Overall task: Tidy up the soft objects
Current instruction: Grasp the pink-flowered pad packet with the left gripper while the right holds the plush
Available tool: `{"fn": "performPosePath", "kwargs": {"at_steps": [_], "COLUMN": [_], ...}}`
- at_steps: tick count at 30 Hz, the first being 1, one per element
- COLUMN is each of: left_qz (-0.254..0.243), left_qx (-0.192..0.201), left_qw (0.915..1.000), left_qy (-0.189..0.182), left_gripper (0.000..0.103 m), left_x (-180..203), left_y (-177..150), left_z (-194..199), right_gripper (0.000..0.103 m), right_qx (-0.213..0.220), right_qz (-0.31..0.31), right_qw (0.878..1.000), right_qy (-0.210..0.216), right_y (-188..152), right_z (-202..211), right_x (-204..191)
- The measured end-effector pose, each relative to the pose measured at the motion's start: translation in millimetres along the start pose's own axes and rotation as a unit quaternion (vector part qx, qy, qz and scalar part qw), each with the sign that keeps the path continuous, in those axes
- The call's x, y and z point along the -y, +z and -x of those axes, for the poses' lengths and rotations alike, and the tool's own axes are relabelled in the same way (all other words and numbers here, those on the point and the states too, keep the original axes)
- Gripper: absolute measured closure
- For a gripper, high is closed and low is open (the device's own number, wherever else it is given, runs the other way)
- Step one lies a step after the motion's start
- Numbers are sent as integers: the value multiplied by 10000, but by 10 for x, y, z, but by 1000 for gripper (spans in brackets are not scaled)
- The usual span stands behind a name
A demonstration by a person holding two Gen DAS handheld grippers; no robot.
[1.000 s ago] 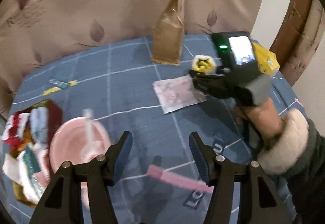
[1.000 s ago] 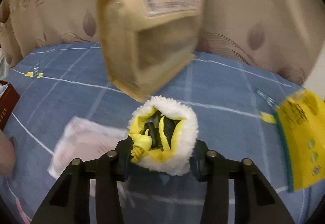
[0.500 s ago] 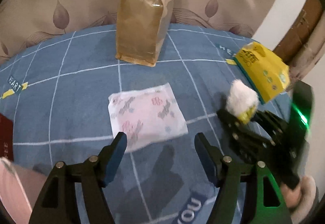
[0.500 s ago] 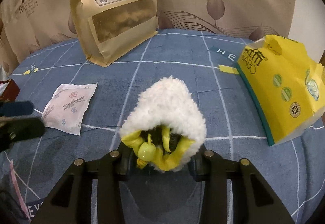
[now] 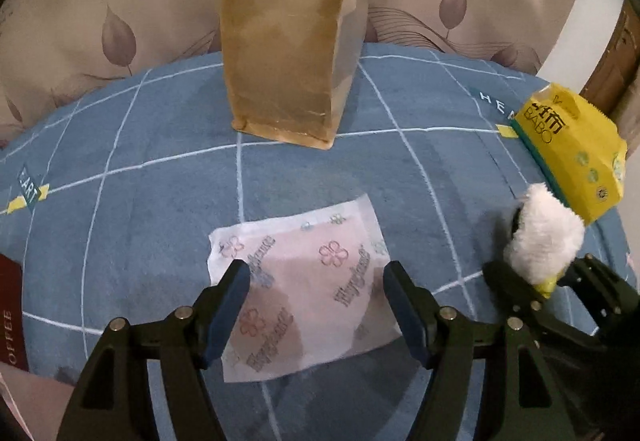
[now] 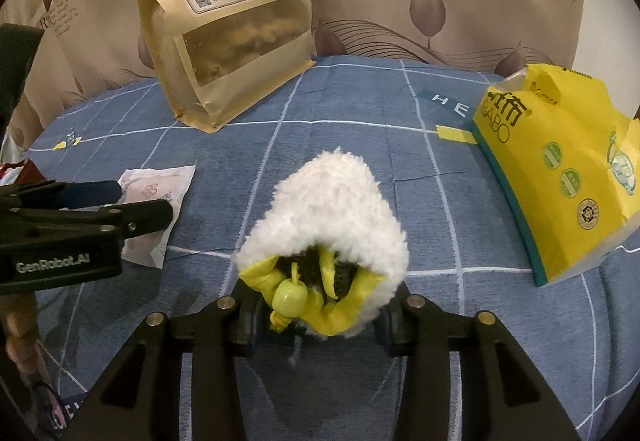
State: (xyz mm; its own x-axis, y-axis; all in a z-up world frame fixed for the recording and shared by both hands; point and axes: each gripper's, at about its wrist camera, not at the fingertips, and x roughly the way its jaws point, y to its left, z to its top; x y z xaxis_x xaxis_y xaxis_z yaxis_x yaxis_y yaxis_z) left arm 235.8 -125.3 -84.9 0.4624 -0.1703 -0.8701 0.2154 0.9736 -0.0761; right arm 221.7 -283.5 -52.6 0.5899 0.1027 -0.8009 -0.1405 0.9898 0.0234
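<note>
My right gripper [image 6: 316, 311] is shut on a white fluffy pouch with yellow lining [image 6: 326, 229] and holds it over the blue checked bedspread [image 6: 360, 113]. The pouch also shows at the right of the left wrist view [image 5: 544, 237]. My left gripper [image 5: 316, 305] is open, its fingers standing either side of a flat pink-and-white flowered packet [image 5: 304, 281] that lies on the bedspread. The packet also shows in the right wrist view [image 6: 160, 189], beside the left gripper [image 6: 132, 203].
A tall brown paper snack bag [image 5: 292, 41] stands at the back against the leaf-patterned headboard [image 5: 100, 21]. A yellow tissue pack [image 6: 560, 177] lies at the right. A dark red box edge [image 5: 10, 313] sits at the far left.
My left gripper has moved forward and down over the flowered packet. My right gripper has carried the fluffy pouch to the right, near the yellow tissue pack.
</note>
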Motion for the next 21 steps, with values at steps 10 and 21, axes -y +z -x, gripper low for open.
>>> {"fn": "performPosePath", "kwargs": {"at_steps": [10, 21], "left_qz": [-195, -121], "left_qx": [158, 82], "left_qw": [9995, 9996], "left_qy": [206, 253], "left_gripper": [9, 76], "left_x": [-15, -53], "left_y": [-101, -51], "left_z": [-84, -78], "right_gripper": [61, 59], "right_qx": [0, -8], "right_qz": [0, 18], "right_qw": [10000, 10000], "right_qy": [15, 3], "right_y": [0, -2], "right_z": [-1, -4], "right_x": [-9, -42]}}
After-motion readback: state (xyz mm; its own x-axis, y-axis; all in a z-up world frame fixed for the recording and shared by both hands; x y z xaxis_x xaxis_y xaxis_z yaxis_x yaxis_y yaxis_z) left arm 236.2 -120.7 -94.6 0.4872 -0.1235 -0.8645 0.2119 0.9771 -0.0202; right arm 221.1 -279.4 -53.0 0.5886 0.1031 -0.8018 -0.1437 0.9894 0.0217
